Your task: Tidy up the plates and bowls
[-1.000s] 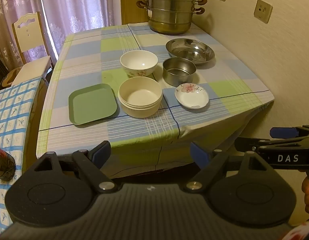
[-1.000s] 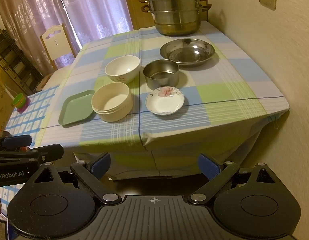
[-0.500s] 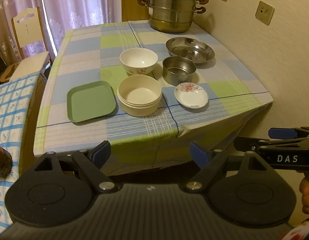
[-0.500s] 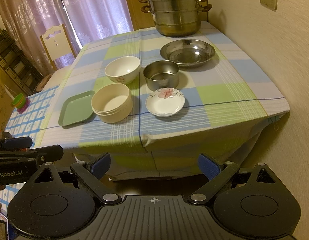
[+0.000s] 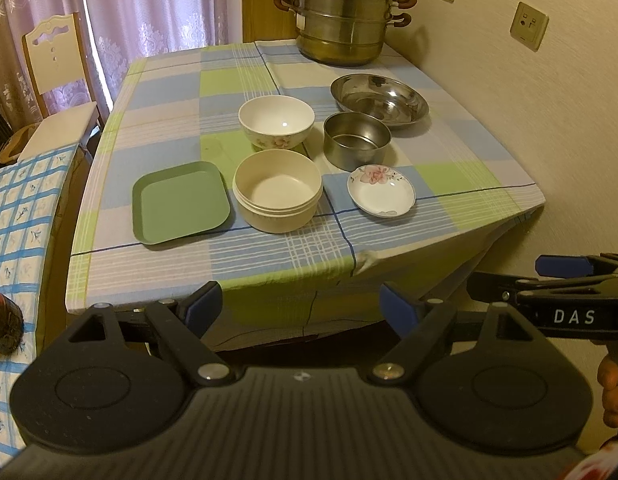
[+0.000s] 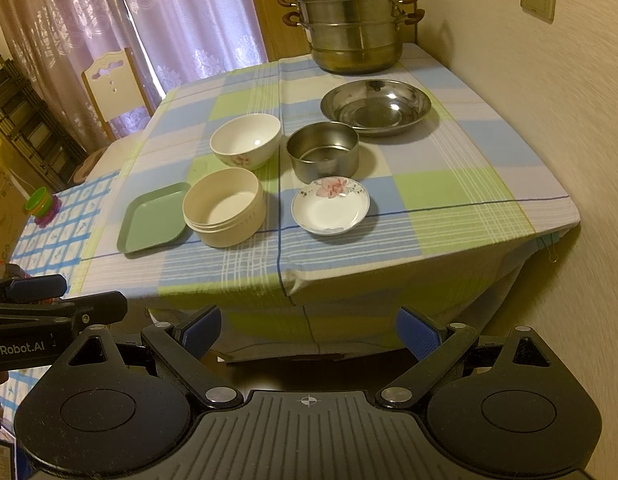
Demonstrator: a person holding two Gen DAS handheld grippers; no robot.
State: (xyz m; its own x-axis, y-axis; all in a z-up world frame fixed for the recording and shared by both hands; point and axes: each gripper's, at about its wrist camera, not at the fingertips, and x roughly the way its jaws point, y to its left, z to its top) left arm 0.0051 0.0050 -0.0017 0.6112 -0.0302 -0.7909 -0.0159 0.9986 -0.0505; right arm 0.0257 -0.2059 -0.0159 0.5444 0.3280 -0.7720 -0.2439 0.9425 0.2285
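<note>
- Since a second ago both cameras have drifted slightly: in the left wrist view the dishes now sit a little lower and nearer, while the right wrist view has barely shifted; no dish has moved on the cloth.
- Nearest, the left gripper (image 5: 301,304) has its blue-padded fingers (image 5: 201,304) spread wide and holding nothing; the right gripper (image 6: 309,328) is likewise wide open and empty. Both hang off the near edge of the counter (image 5: 213,268), short of every dish.
- Next, the front row: a flat green square plastic plate (image 5: 181,202) to the left, a cream round plastic bowl (image 5: 277,195) just beside it, and a small white floral saucer (image 5: 381,195) to the right.
- Relation that matters: the green plate lies ahead-left of the left fingers, so that hand seems the nearer one; the saucer lies almost straight ahead of the right fingers (image 6: 330,210), so the right hand looks better placed for it. All dishes are round or square, with no long axis to line up.
- Behind, a white floral ceramic bowl (image 5: 276,121) and a straight-walled steel bowl (image 5: 357,140), whose base nearly touches the saucer.
- Farthest, a wide shallow steel dish (image 5: 379,98), then a stacked steel steamer pot (image 5: 340,26).
- The right wrist view shows a clear gap between saucer and steel bowl (image 6: 323,152); the left wrist view makes them seem to overlap.
</note>
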